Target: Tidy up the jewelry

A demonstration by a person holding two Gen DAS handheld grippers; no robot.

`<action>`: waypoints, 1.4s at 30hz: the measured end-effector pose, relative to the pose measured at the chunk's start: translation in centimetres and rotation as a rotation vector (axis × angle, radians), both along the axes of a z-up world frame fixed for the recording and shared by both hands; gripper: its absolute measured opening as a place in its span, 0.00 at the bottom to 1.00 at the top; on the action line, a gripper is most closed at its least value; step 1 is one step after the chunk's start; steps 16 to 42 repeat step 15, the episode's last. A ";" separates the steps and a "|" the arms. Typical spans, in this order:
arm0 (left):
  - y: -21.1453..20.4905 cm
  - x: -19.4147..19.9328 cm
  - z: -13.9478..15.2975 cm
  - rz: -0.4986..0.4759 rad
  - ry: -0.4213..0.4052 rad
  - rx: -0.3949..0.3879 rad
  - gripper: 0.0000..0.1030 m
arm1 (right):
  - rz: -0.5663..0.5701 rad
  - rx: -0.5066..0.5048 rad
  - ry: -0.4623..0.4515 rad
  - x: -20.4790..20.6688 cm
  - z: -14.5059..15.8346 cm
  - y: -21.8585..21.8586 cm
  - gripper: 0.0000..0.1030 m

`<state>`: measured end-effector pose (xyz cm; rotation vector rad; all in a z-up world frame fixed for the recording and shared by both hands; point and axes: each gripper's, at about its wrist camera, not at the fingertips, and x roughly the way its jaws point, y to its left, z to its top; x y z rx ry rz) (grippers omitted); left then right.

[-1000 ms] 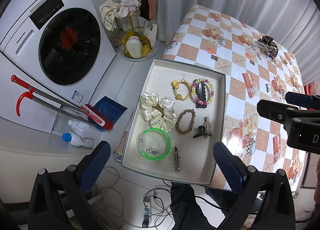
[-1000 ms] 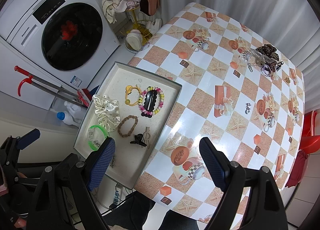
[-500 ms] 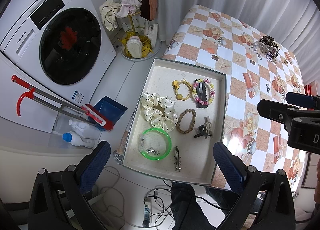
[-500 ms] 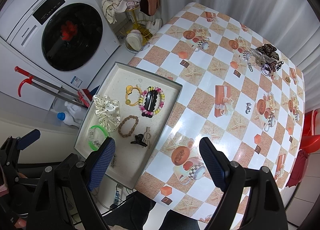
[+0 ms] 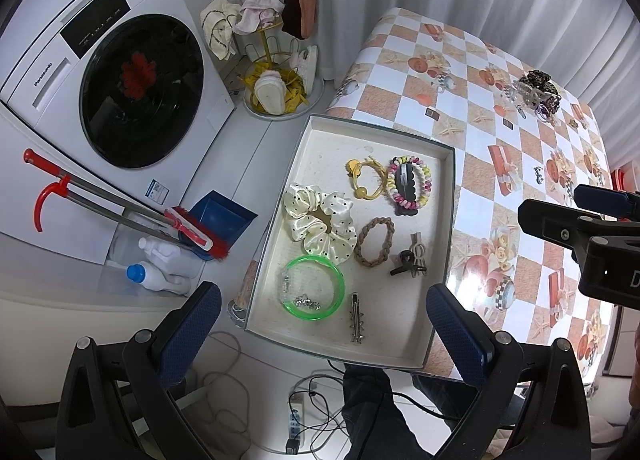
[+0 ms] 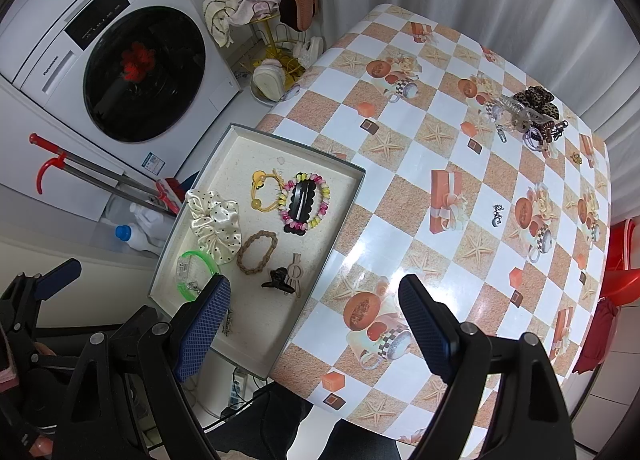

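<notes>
Left wrist view: left tool [image 5: 320, 324] wide open and empty, poised high over the near end of the tray [image 5: 449, 196] at the counter's left edge, already loaded with a spotted scrunchie [image 5: 320, 226], green bangle [image 5: 314, 287], braided tie [image 5: 374, 242] and beaded bracelet [image 5: 409, 191]. Loose jewelry pile [image 5: 536, 94] far off toward the counter's far right corner, a small silver piece [image 5: 538, 174] alone on the checked cloth between tray and pile, well apart from both. Right tool's side visible at the frame's right edge, nearer those loose pieces. Right wrist view: right tool [image 6: 314, 318] also spread wide, nothing between its pads, hanging above the counter's near edge just right of the tray [image 6: 340, 228]. Silver piece [image 6: 497, 215] ahead and to the right, its long axis running roughly near-to-far; pile [image 6: 528, 112] farther still, near the far edge. Probably a reach for the right tool, being closer. Glossy patterned oilcloth [image 6: 404, 164], likely slippery under small metal. Washing machine [image 6: 132, 72], broom [image 6: 100, 174] and slipper rack [image 6: 276, 60] on the floor to the left; curtains behind.
</notes>
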<state>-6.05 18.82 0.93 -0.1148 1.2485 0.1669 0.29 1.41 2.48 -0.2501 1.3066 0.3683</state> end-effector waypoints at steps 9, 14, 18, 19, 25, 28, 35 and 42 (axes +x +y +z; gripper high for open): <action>0.1 0.1 0.0 -0.002 0.002 0.001 1.00 | -0.001 0.001 0.000 0.0 0.0 0.1 0.85; 0.2 -0.2 0.0 -0.004 0.006 0.003 1.00 | -0.001 0.003 0.000 0.0 0.1 0.1 0.85; 0.3 -0.3 0.0 -0.005 0.008 0.003 1.00 | -0.001 0.003 0.001 0.0 0.2 0.2 0.85; 0.3 -0.3 0.0 -0.005 0.008 0.003 1.00 | -0.001 0.003 0.001 0.0 0.2 0.2 0.85; 0.3 -0.3 0.0 -0.005 0.008 0.003 1.00 | -0.001 0.003 0.001 0.0 0.2 0.2 0.85; 0.3 -0.3 0.0 -0.005 0.008 0.003 1.00 | -0.001 0.003 0.001 0.0 0.2 0.2 0.85; 0.3 -0.3 0.0 -0.005 0.008 0.003 1.00 | -0.001 0.003 0.001 0.0 0.2 0.2 0.85; 0.3 -0.3 0.0 -0.005 0.008 0.003 1.00 | -0.001 0.003 0.001 0.0 0.2 0.2 0.85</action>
